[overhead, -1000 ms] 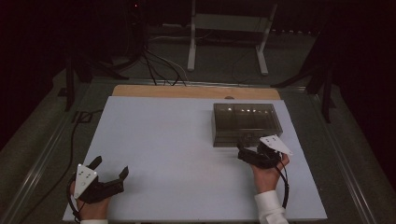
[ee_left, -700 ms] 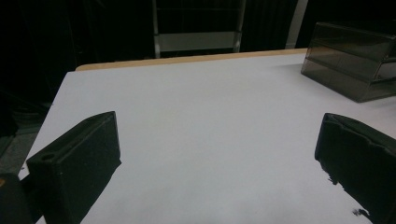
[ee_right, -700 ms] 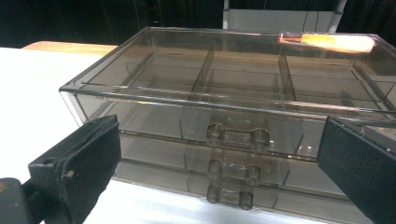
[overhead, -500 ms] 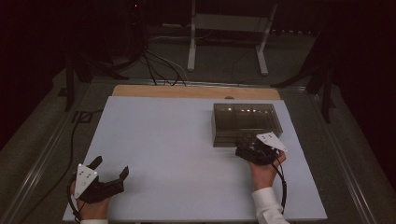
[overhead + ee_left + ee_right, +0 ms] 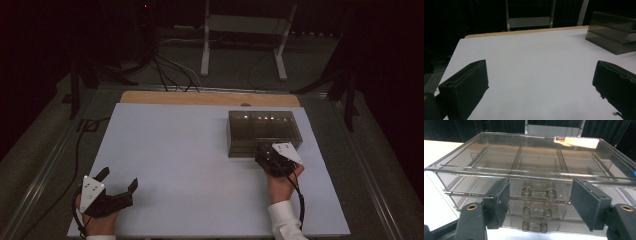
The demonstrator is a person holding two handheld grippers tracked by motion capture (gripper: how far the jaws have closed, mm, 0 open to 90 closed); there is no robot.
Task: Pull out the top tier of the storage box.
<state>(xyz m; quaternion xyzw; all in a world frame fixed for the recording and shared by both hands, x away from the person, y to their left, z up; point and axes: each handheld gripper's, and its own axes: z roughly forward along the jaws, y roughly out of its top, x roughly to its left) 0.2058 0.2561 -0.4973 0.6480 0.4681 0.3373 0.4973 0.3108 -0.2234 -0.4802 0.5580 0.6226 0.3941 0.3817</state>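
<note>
A smoky clear plastic drawer box [image 5: 264,131] stands at the right of the white table [image 5: 190,150]. My right gripper [image 5: 261,150] is at its near face. In the right gripper view the box [image 5: 531,157] has stacked drawers with small clear handles. The gripper's [image 5: 540,188] jaws have just been closing. They stand either side of the upper handle [image 5: 539,193], with gaps between pads and handle. My left gripper [image 5: 118,178] rests at the table's near left corner, jaws [image 5: 540,67] wide apart over bare table.
A wooden strip [image 5: 210,98] runs along the table's far edge. Beyond it are a white stand [image 5: 245,30] and cables [image 5: 165,70] on the dark floor. The box [image 5: 614,32] is far to the right in the left gripper view.
My right hand has edged up to the front of the box. The left hand has stayed where it was.
</note>
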